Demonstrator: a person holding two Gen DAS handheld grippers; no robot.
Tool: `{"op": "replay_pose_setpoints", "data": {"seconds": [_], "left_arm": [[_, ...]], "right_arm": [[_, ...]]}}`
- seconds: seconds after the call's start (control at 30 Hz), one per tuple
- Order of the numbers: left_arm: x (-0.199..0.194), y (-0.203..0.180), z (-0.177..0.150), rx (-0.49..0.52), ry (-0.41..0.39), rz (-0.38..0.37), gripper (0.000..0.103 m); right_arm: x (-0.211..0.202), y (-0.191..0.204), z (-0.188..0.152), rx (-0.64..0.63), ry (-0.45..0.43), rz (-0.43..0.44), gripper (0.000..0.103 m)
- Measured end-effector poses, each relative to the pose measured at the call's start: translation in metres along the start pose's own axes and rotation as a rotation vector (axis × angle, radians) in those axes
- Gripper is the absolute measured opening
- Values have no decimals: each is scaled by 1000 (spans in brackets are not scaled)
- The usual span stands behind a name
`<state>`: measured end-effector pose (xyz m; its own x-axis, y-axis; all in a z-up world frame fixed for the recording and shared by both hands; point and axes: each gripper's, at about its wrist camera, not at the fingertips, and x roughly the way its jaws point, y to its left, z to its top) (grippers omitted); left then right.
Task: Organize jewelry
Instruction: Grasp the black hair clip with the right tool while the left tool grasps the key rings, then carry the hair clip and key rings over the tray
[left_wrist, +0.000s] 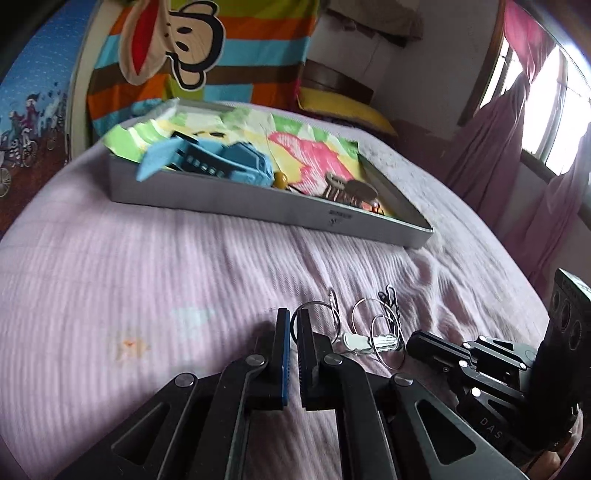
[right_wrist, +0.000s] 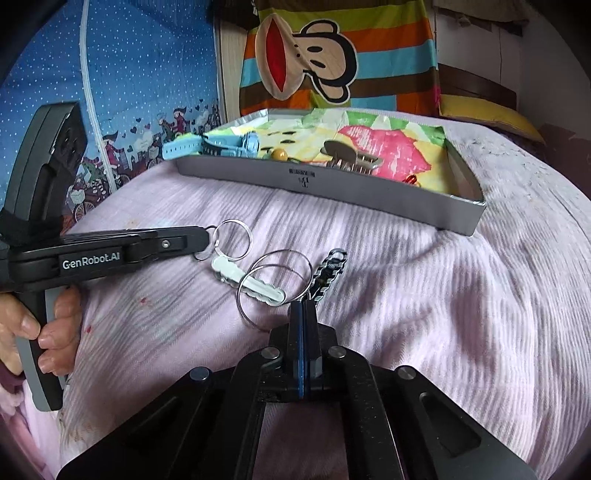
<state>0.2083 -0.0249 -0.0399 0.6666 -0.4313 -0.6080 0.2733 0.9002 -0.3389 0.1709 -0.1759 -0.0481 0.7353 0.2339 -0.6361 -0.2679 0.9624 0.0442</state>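
Bed cover (right_wrist: 406, 295): a pale pink ribbed cloth is lying under everything, wrinkling around the jewelry.
Tray (right_wrist: 332, 190): a shallow grey box is sitting farther back on the bed, well apart from both claws, lined with bright printed paper.
Tray contents: a blue plastic piece (left_wrist: 221, 158) is lying at the left end, a small yellow bead (right_wrist: 279, 154) is sitting near the middle, and a brown hair claw (left_wrist: 347, 188) is resting toward the right.
Backdrop: a striped monkey-print cloth (right_wrist: 332, 55) is hanging behind the tray, and a yellow pillow (left_wrist: 351, 107) is lying at the head of the bed.
Obstructions: nothing is standing between the claws and the rings.
Hoop earrings (right_wrist: 275, 284): two large thin silver hoops are lying overlapped on the cover, crossing over a white hair clip (right_wrist: 247, 282).
Black hair clip (right_wrist: 330, 269): it is lying just right of the hoops, tilted.
Key ring (right_wrist: 232, 240): a smaller metal ring is sitting at the left claw's tip.
Left gripper (left_wrist: 293, 325): its fingers are closing narrowly on the key ring's rim, a slim gap showing between the pads.
Right gripper (right_wrist: 304, 308): its pads are pressing fully together, tip touching the near edge of the hoops where they meet the black clip; whether anything is pinched I cannot tell.
Hand (right_wrist: 40, 328): the person's fingers are wrapping the left gripper's handle.
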Motion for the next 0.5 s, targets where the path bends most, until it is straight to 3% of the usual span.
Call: {"op": "replay_pose_setpoints", "data": {"seconds": [0.5], "left_arm": [[-18, 11, -8, -67, -55, 38, 4]], "right_arm": [[17, -13, 14, 83, -3, 68, 1]]}}
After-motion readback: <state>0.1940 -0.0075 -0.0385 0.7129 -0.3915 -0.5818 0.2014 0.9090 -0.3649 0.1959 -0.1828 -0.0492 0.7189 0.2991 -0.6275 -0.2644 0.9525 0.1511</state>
